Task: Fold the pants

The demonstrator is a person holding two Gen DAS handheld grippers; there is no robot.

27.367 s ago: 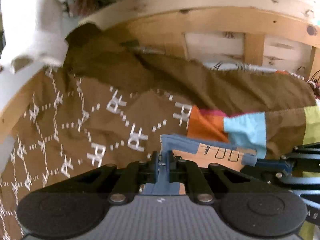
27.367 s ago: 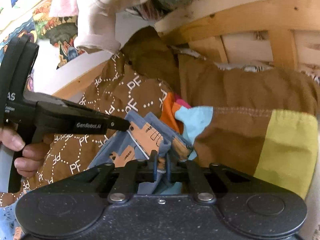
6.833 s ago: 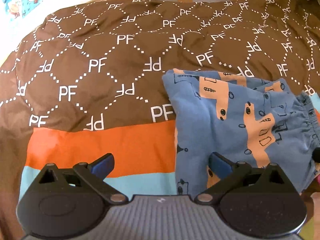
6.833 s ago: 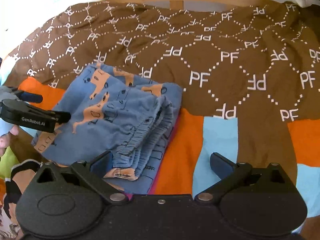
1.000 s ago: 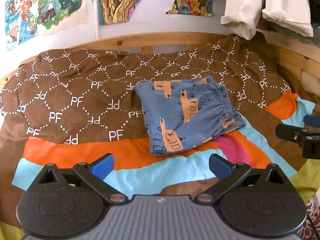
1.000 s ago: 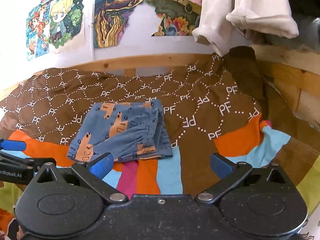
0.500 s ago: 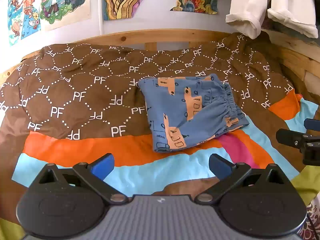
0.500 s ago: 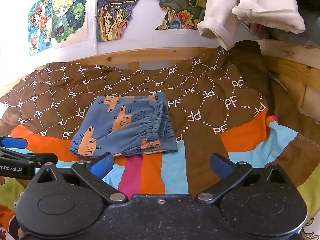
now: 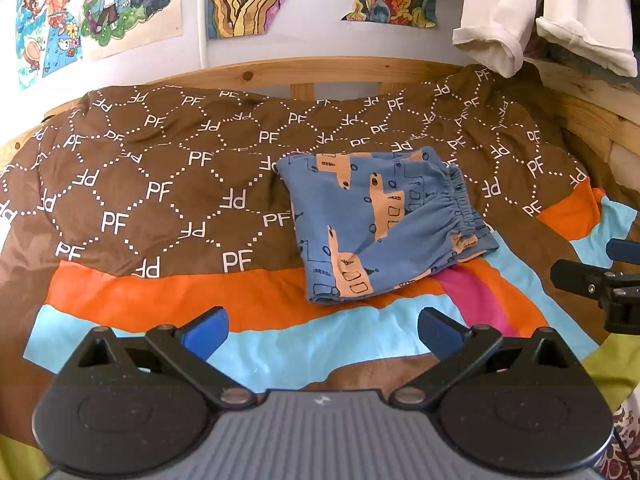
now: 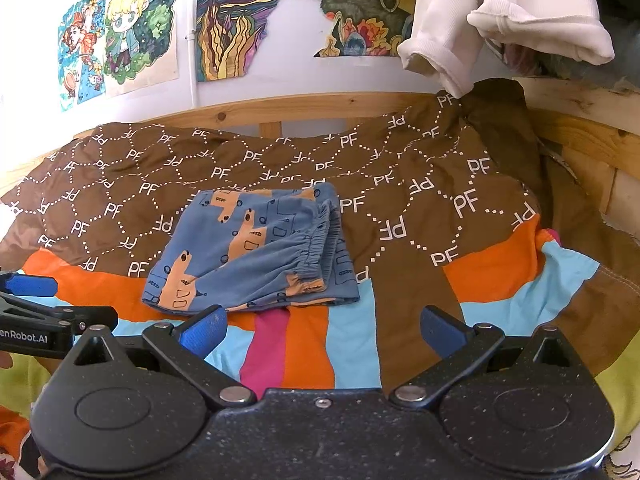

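Left wrist view shows the pants (image 9: pixel 380 224) ahead of the left gripper (image 9: pixel 322 326) and a little to its right, lying as a compact folded packet on the quilt (image 9: pixel 160 200). The elastic waistband is on the side toward the right gripper (image 10: pixel 322 326). The fold looks finished, so I judge the step in hand is only to leave the packet alone. To do this well, both tools should stay clear of the cloth, so that no finger catches an edge and opens the layers. If any correction is wanted, a light press on the top layer would be enough. The left gripper is spread wide and holds nothing; its fingers touch nothing. The right gripper is also wide and empty, with the pants ahead of it and to its left.
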